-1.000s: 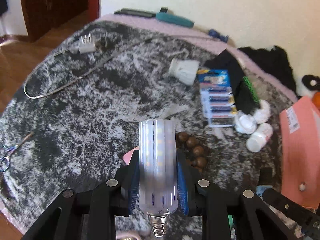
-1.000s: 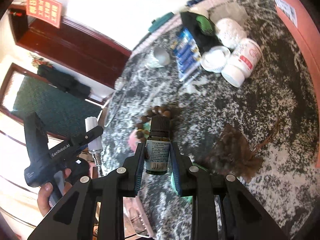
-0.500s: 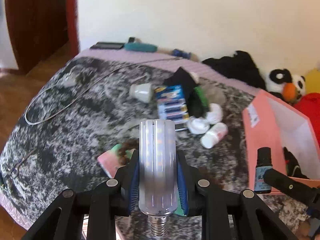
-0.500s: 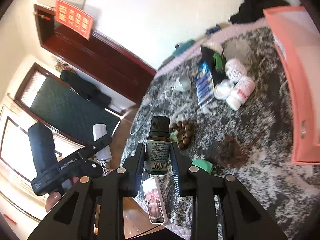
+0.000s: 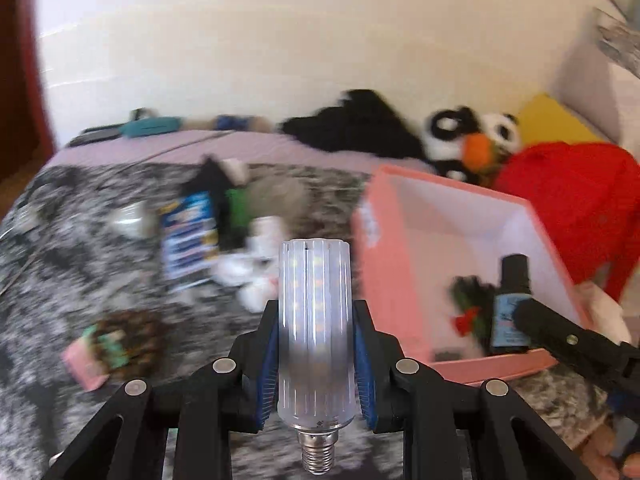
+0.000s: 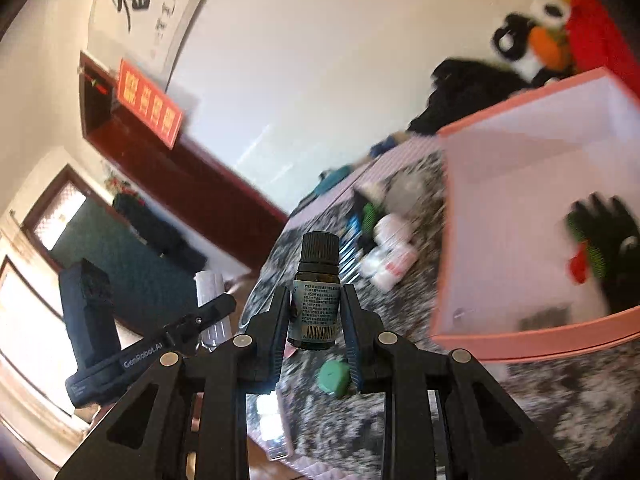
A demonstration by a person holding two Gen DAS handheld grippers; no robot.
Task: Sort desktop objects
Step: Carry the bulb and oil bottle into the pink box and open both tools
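My left gripper (image 5: 315, 354) is shut on a white cylindrical LED corn bulb (image 5: 314, 328), screw base toward me, held above the grey mottled tabletop. My right gripper (image 6: 315, 316) is shut on a small dark glass bottle (image 6: 316, 290) with a black cap and a printed label. That bottle also shows in the left wrist view (image 5: 512, 304), at the near edge of the open pink box (image 5: 400, 276). The pink box (image 6: 504, 336) lies right of the right gripper and holds a black-and-green item (image 6: 604, 248). The left gripper's body shows in the right wrist view (image 6: 132, 344).
On the table lie a battery pack (image 5: 188, 236), white bottles (image 5: 256, 272), a bead bracelet on a pink card (image 5: 120, 340), a green object (image 6: 334, 376) and a phone (image 6: 268, 420). Plush toys (image 5: 472, 148) and black cloth (image 5: 352, 124) sit by the wall.
Both grippers have swung right and up toward the pink box, each still holding its object. The box now fills more of both views.
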